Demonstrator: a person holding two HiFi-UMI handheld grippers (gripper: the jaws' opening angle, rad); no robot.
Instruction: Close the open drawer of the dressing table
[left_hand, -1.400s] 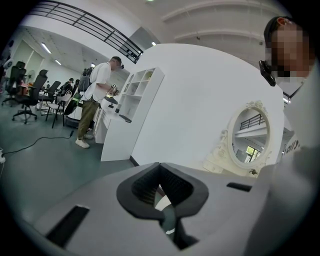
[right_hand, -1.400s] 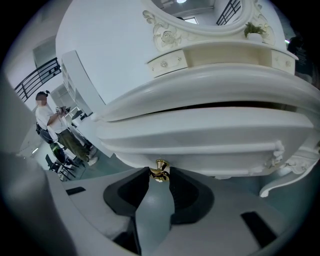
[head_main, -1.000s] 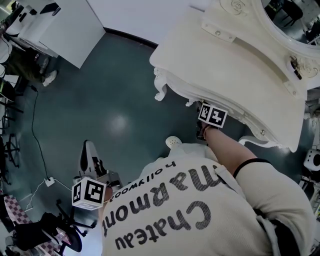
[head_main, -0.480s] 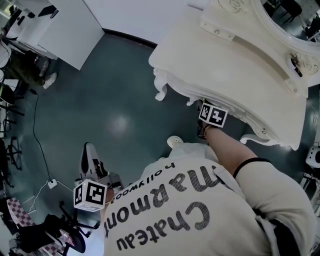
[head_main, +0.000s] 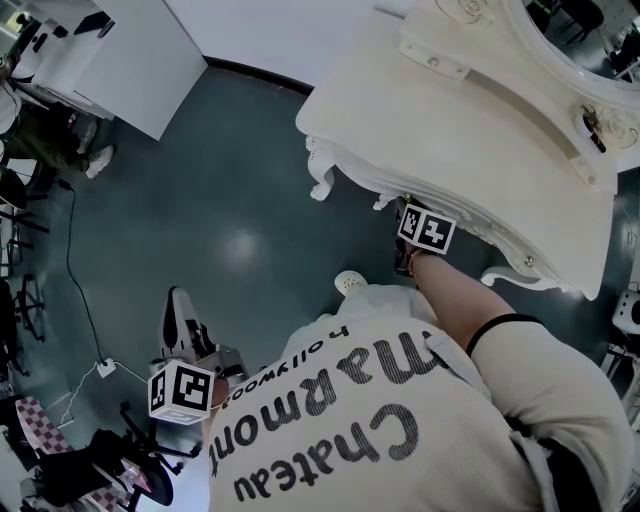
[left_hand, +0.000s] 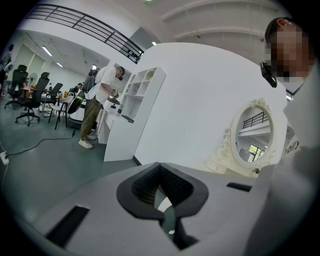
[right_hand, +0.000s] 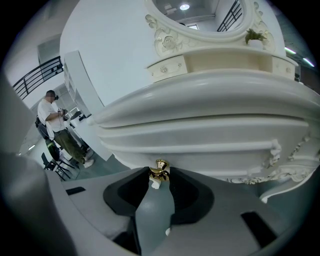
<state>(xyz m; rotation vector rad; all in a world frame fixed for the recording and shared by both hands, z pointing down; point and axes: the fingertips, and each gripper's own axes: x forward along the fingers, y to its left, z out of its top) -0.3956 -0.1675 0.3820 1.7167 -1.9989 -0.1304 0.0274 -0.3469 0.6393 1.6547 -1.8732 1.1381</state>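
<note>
Piece: cream-white carved wooden dressing table (head_main: 470, 130) with an oval mirror (head_main: 590, 40) along its back edge, standing on a dark grey-green floor (head_main: 230, 200).
Drawer, place: white curved drawer front (right_hand: 220, 150) sits under the table's front edge, left of that edge's middle in the head view.
Knob: small gold metal knob (right_hand: 161, 166) on the drawer face, right at the tips of the right gripper's fingers.
Right gripper (right_hand: 160, 173): fingers spread fairly wide, one on each side of the gold knob. The pads look pressed to it, so I read this as a grip on the knob.
Left gripper (left_hand: 159, 167): held low and well away from the table, pointing out across the room. Fingers drawn together at the tips, nothing between them.
Progress: no drawer box shows jutting from under the front edge in the head view, and the drawer face looks about in line with the moulded bands above it. My judgement is that the drawer is home or very nearly.
Left to do: a last push in if any gap remains (none can be made out), then let go of the knob.
Drawer, facing: face points outward at the person, and the knob stem points back along the fingers.
Long axis: the drawer front runs side to side along the front edge. It slides across that line, in toward the back edge.
</note>
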